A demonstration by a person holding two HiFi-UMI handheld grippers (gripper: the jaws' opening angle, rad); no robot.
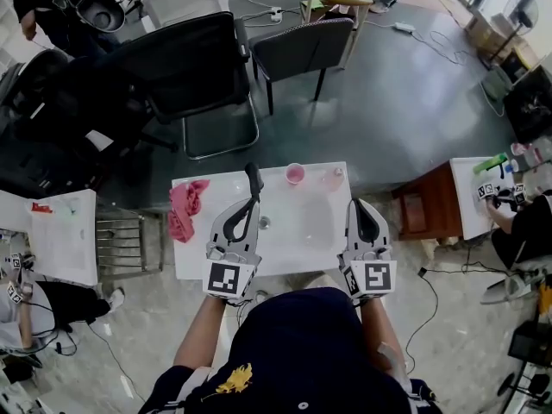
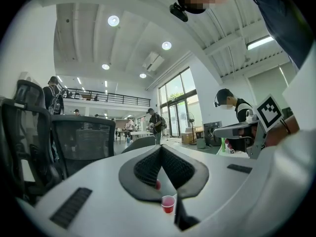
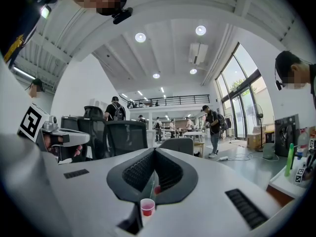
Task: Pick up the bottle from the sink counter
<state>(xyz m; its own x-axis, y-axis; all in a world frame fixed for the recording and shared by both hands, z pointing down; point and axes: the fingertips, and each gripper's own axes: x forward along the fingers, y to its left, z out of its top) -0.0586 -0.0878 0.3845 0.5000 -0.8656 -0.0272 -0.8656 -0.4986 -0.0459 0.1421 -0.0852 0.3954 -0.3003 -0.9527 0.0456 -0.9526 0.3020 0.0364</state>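
Observation:
A small clear bottle (image 1: 333,178) stands near the back edge of the white sink counter (image 1: 198,257), right of a pink cup (image 1: 295,173). My left gripper (image 1: 254,178) reaches over the counter's middle, left of the cup, with its jaws together and nothing between them. Nearer the front right edge, my right gripper (image 1: 359,209) is shut and empty, short of the bottle. In the left gripper view the jaws (image 2: 161,149) meet, with the pink cup (image 2: 168,203) showing below them. The right gripper view shows closed jaws (image 3: 154,152) and the same cup (image 3: 147,207); the bottle is not visible there.
A pink cloth (image 1: 185,207) lies on the counter's left end. The basin's drain (image 1: 265,222) sits mid-counter. Black chairs (image 1: 194,67) stand beyond the counter. A wooden cabinet (image 1: 431,203) stands to the right, a metal rack (image 1: 129,240) to the left. Other people work at side tables.

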